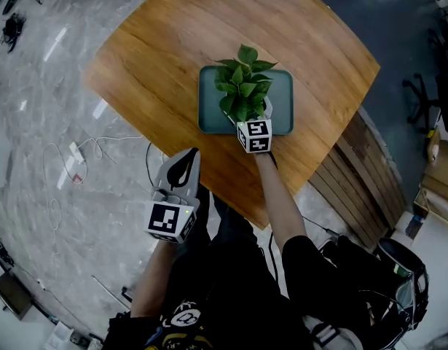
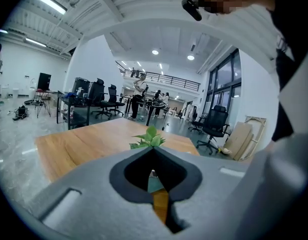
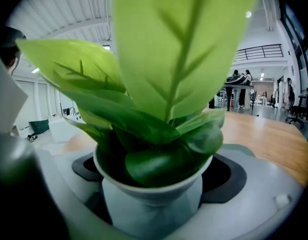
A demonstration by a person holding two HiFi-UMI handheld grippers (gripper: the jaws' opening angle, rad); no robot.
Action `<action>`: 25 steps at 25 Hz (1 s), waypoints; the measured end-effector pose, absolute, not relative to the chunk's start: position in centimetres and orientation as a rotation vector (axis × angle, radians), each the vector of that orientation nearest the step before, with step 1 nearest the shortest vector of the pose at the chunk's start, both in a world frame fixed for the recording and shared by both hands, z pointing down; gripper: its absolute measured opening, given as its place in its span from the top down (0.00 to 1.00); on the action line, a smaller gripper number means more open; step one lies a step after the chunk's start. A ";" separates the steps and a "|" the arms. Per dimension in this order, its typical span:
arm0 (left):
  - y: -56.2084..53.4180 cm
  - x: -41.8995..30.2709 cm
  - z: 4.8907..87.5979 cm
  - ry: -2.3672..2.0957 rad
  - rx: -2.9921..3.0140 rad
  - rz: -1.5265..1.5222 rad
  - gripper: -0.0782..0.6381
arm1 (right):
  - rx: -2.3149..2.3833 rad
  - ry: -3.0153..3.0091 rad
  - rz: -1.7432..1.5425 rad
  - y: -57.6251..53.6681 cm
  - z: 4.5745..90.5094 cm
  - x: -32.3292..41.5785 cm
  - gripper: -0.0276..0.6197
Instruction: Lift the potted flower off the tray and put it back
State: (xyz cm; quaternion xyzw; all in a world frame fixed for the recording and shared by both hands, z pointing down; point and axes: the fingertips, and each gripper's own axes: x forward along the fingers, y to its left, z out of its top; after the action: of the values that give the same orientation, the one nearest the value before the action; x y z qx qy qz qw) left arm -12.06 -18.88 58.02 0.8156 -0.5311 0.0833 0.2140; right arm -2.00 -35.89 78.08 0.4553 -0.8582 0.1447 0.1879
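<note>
A leafy green plant [image 1: 242,86] in a white pot stands over the teal tray [image 1: 209,115] on the round wooden table [image 1: 158,57]. My right gripper [image 1: 257,117] reaches in from the near side and is shut on the white pot [image 3: 154,209], whose leaves fill the right gripper view. Its grey fingers [image 3: 274,204] wrap both sides of the pot. Whether the pot's base touches the tray is hidden. My left gripper [image 1: 192,154] hangs off the table's near edge, shut and holding nothing. The left gripper view shows the plant [image 2: 149,138] beyond its closed tips [image 2: 152,151].
The table's near edge lies just ahead of the left gripper. White cables [image 1: 78,155] trail over the grey floor at the left. Wooden slats [image 1: 369,173] stand to the right of the table. Office chairs [image 2: 214,126] and people stand far off in the hall.
</note>
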 end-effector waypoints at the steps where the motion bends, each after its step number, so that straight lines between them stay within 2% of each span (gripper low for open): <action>1: -18.8 -11.7 58.0 -1.460 2.272 0.237 0.89 | 1.273 -2.423 0.421 -35.5 78.1 -1.9 0.11; 7: -18.2 -9.7 56.9 -1.401 2.310 0.251 0.89 | 1.250 -2.437 0.439 -32.4 77.2 -0.2 0.11; 10: -17.9 -9.2 56.2 -1.406 2.305 0.240 0.89 | 1.315 -2.448 0.567 -29.7 75.7 2.2 0.14; 12: -17.6 -9.2 55.9 -1.413 2.308 0.247 0.89 | 1.375 -2.498 0.704 -27.2 73.3 4.2 0.24; 15: -17.1 -9.2 55.0 -1.433 2.307 0.247 0.89 | 1.477 -2.539 0.752 -23.0 68.0 7.8 0.45; 16: -16.9 -9.1 54.5 -1.442 2.308 0.244 0.89 | 1.507 -2.544 0.723 -21.6 66.0 8.9 0.57; 19: -15.9 -8.1 52.9 -1.457 2.338 0.228 0.89 | 1.562 -2.572 0.588 -17.8 60.7 11.1 0.83; 22: -14.5 -6.8 51.8 -1.465 2.369 0.220 0.89 | 1.626 -2.578 0.505 -15.0 56.7 12.8 0.95; 25: -13.6 -6.5 51.4 -1.481 2.365 0.219 0.89 | 1.679 -2.557 0.472 -13.5 53.6 14.1 0.95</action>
State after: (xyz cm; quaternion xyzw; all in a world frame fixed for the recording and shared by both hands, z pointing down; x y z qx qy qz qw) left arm -6.49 -13.58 51.38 0.8327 -0.5212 0.0772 0.1705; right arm 14.08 -13.53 53.62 0.5424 -0.8259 0.1525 0.0232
